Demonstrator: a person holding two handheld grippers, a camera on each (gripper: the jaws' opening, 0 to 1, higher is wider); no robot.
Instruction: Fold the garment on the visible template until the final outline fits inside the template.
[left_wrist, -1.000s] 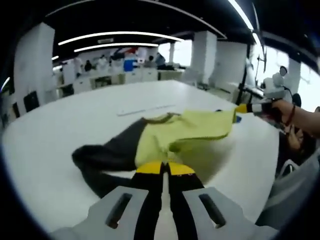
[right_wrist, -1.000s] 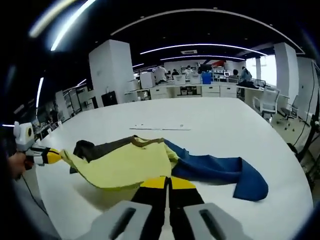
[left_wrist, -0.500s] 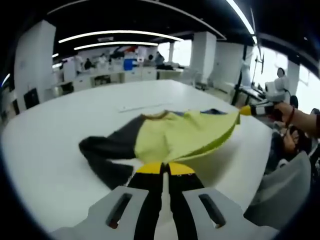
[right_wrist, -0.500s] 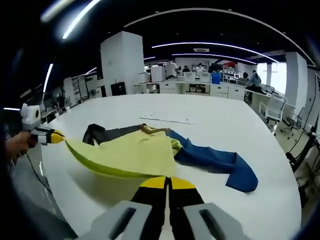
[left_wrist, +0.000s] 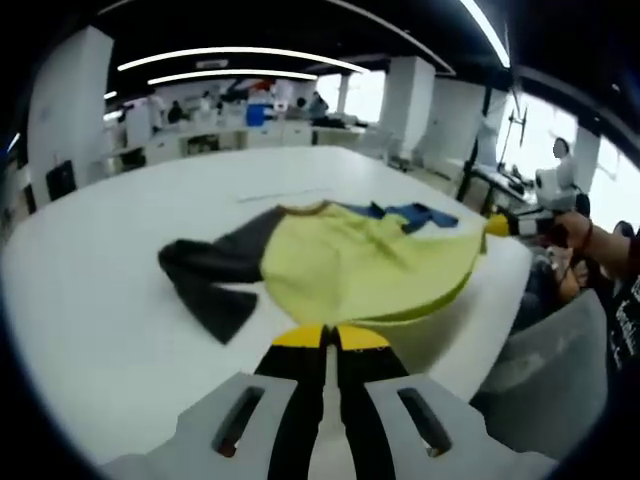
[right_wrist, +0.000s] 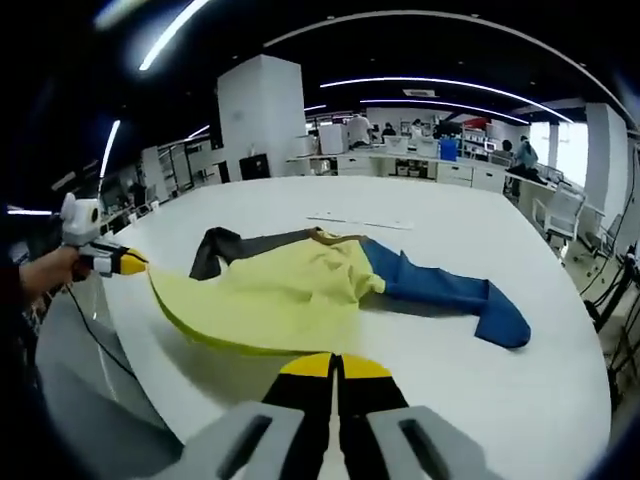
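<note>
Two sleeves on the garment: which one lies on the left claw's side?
The dark grey sleeve. In the right gripper view it lies toward the left claw, while the blue sleeve stretches away to the opposite side.

Bright ceiling strips (right_wrist: 440, 88) glare overhead; fisheye edges bend heavily (slight motion blur throughout).

1. Garment (left_wrist: 365, 265): soft matt cloth ahead of the left gripper (left_wrist: 329, 338), its yellow body creased.
2. Table (right_wrist: 480, 385): smooth white top with a slight sheen, beneath the right gripper (right_wrist: 335, 366).
3. Jaws: matt black, tipped yellow.
</note>
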